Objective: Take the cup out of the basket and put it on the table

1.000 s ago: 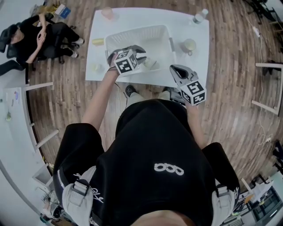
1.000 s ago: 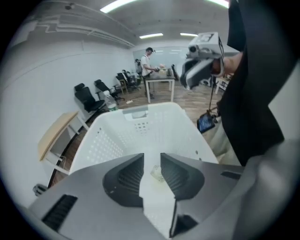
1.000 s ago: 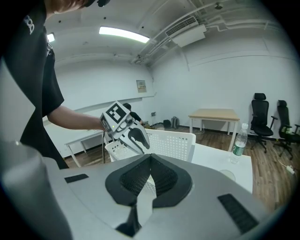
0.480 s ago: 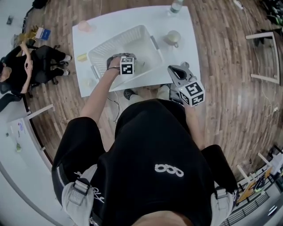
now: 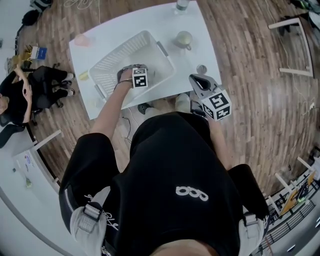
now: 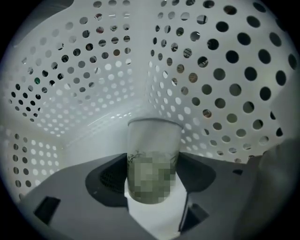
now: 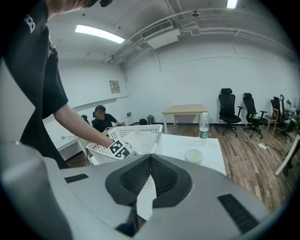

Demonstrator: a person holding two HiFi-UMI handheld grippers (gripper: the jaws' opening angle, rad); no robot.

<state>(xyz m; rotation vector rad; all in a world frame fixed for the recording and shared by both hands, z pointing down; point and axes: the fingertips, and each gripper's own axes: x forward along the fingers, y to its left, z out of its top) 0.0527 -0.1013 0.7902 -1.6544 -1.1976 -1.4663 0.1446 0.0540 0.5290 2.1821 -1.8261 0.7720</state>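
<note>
A pale cup with a green print stands upright on the floor of the white perforated basket. My left gripper reaches down into that basket and stands open, its two pads on either side of the cup, which sits between them. In the head view the left gripper is inside the basket near its front wall and hides the cup. My right gripper hovers at the table's near right edge, shut with nothing in it.
On the white table are a mug right of the basket, a water bottle at the far edge, a pink cup far left and a small round object. A person sits at the left.
My left gripper has moved from the basket's near rim down into the basket. The head view has swung, so the table sits more tilted. The right gripper has hardly moved.
</note>
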